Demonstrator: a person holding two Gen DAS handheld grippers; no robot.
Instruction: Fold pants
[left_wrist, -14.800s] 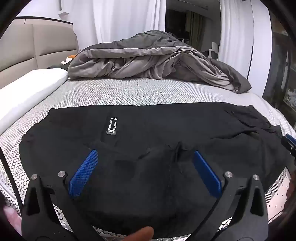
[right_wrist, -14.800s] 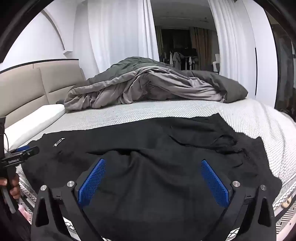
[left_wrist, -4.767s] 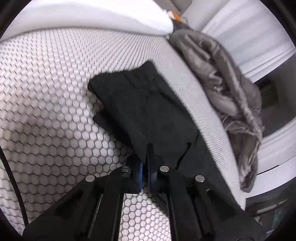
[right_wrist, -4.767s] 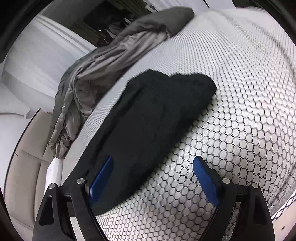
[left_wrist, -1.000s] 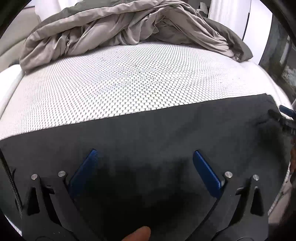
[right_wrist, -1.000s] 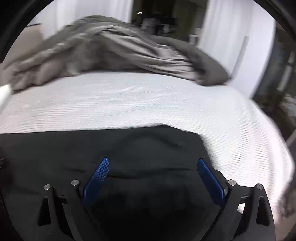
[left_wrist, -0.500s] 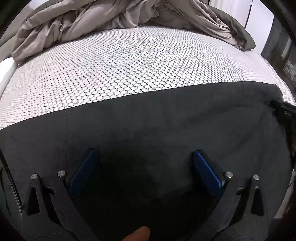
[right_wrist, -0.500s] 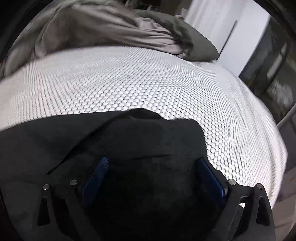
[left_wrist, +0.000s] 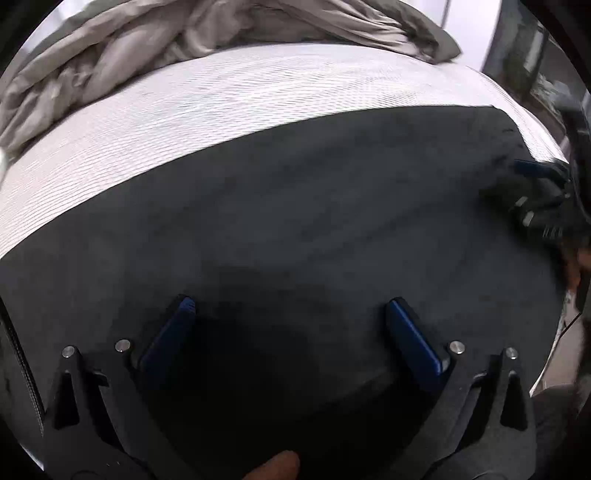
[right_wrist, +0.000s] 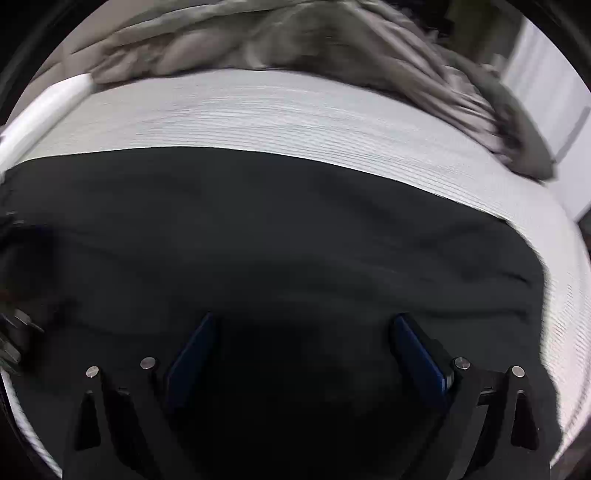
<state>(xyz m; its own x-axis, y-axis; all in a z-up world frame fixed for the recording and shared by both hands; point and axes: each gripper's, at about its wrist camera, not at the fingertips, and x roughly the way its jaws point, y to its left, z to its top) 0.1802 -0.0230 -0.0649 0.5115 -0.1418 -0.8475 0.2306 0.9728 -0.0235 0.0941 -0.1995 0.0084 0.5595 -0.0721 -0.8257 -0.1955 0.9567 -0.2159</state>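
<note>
Here the black pants lie as a long flat band across the near side of the bed, already doubled lengthwise by the look of the straight far edge; a few shallow creases run along the cloth in the right wrist view. Left gripper poised low above the fabric, jaws spread wide, nothing between the blue pads. Right gripper likewise wide and empty, over the band's right end, where the rounded edge of the cloth meets the white honeycomb sheet. Both views motion-blurred, so contact with the cloth cannot be told. Rumpled grey duvet heaped at the far side, well apart from the pants; a white pillow at far left. Judged next: pinch one end and carry it over. Risks: thin layered fabric, so a pinch may take only the top layer and pull the fold open; a pad could also snag the sheet underneath and drag it along.
</note>
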